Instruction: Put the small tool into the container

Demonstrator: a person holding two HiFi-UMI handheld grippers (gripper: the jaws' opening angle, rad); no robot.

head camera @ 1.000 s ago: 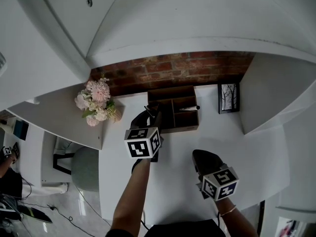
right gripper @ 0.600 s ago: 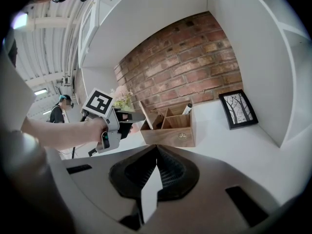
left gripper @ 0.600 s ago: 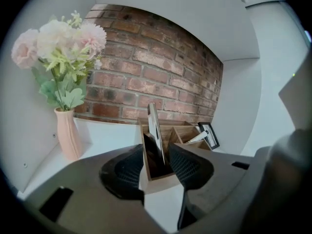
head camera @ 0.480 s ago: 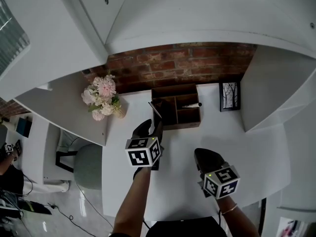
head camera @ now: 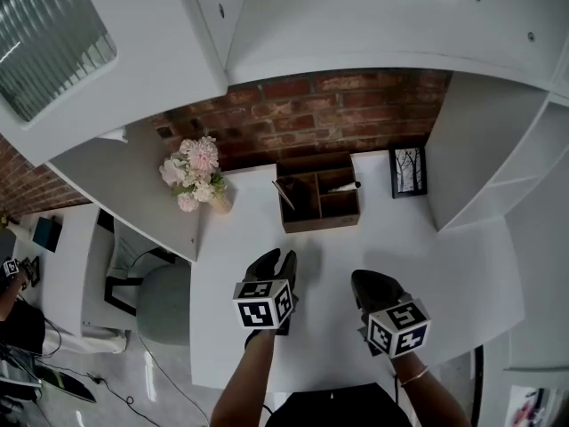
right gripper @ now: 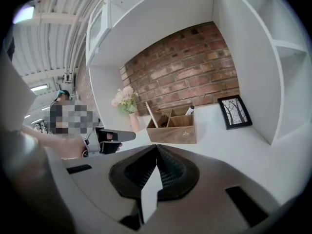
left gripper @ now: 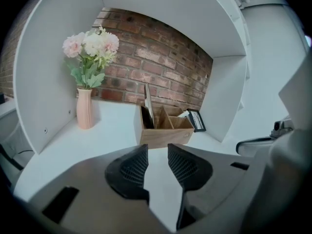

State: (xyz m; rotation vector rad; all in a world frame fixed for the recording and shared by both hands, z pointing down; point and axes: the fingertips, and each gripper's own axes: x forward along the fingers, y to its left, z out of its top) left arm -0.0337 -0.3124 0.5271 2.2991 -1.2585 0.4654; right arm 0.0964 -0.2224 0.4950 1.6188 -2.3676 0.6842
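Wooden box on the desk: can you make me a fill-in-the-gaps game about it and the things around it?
The wall behind the wooden box is made of ___.
The vase holding the flowers is coloured ___.
In the head view, the framed picture stands to the box's ___.
In the head view, the thin tool leans in the box's ___ compartment.
Missing words: brick; pink; right; left.

One container [head camera: 322,223], one vase [left gripper: 85,108], one frame [head camera: 409,172]

free: bare desk [head camera: 324,261] mid-frame | obstacles: container [head camera: 320,205] upper centre; vase [head camera: 220,203] upper left; picture frame [head camera: 409,173] upper right
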